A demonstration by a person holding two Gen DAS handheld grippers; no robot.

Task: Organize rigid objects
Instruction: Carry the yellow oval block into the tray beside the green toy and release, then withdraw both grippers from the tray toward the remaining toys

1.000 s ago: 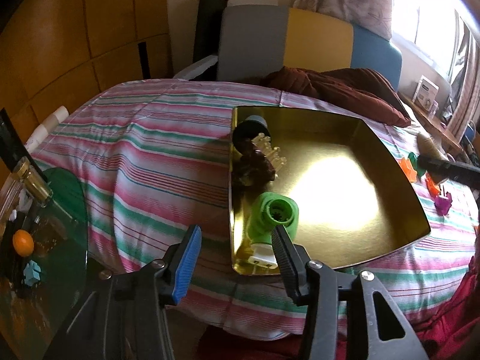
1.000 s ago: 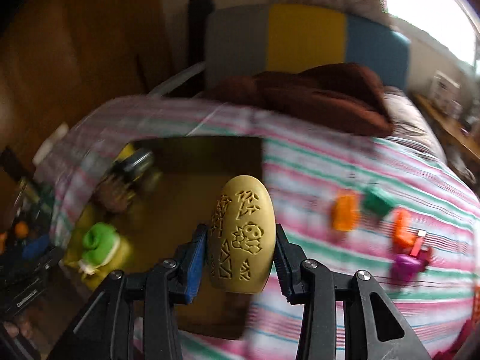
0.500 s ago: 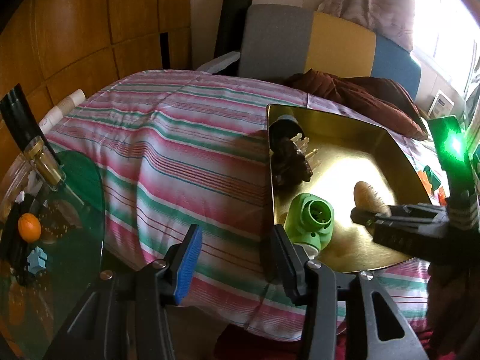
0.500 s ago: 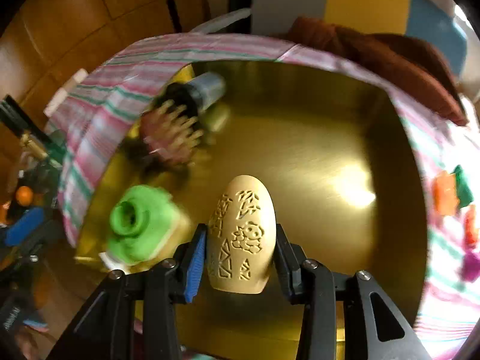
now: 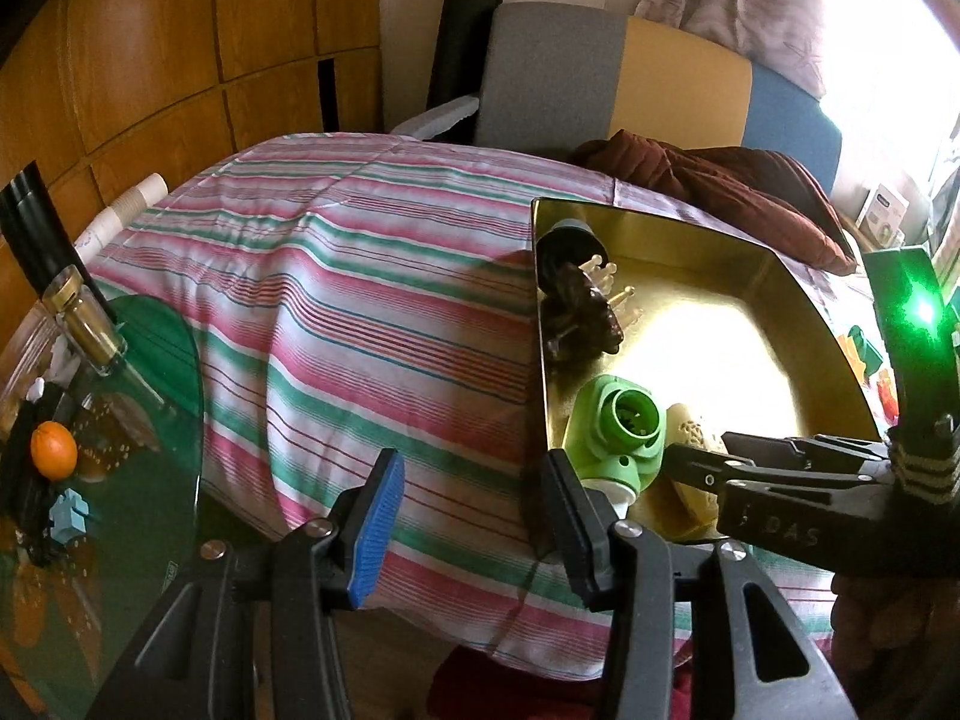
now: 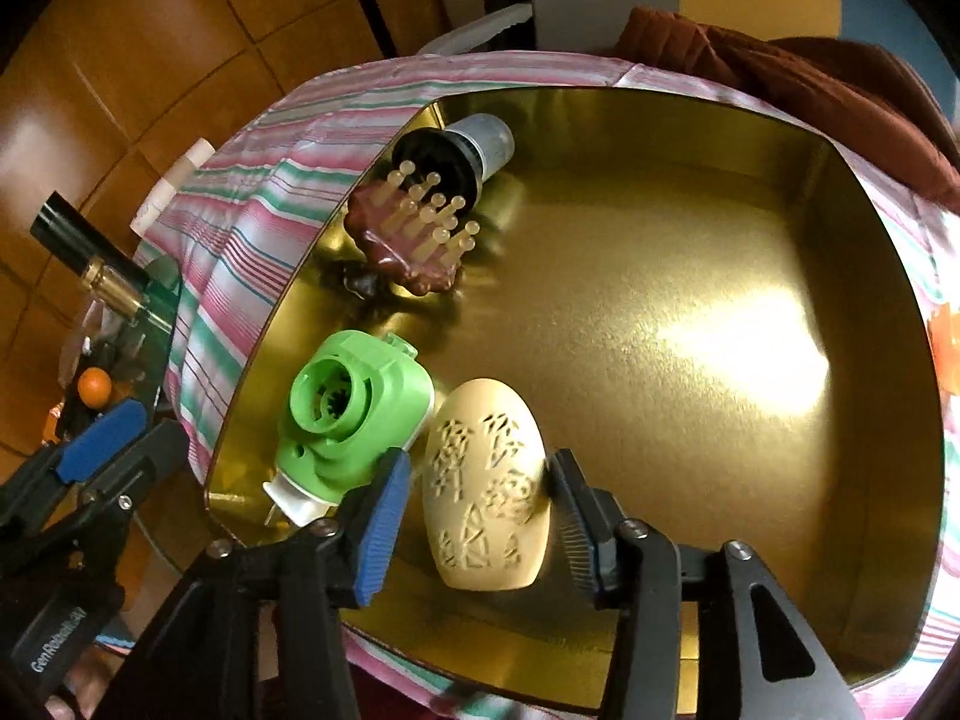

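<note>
My right gripper [image 6: 480, 516] stands over the gold tray [image 6: 690, 312], its jaws opening around the egg [image 6: 486, 486]. A gap shows on the blue-pad side; the other pad sits right at the shell, and I cannot tell if it touches. The egg lies on the tray floor near the front edge, long axis running away from my camera, blunt flat end toward me, rounded tip toward the tray's middle. It is matte, cream-coloured, with cut-out angular patterns on its upper face.

Just beside its tip lies a green plastic part [image 6: 354, 420], a smooth moulded body with a round socket facing up and a white nozzle at its near end. Farther back, near the tray's left wall, rest a brown scalloped brush [image 6: 414, 240] with pale knobbed bristles and a grey-and-black cylinder [image 6: 474, 150]. The tray is glossy metal, square with rounded corners, on a striped cloth [image 5: 360, 300].

My left gripper [image 5: 474, 516] hangs off the tray's near left corner, fingers wide and empty above the cloth.
</note>
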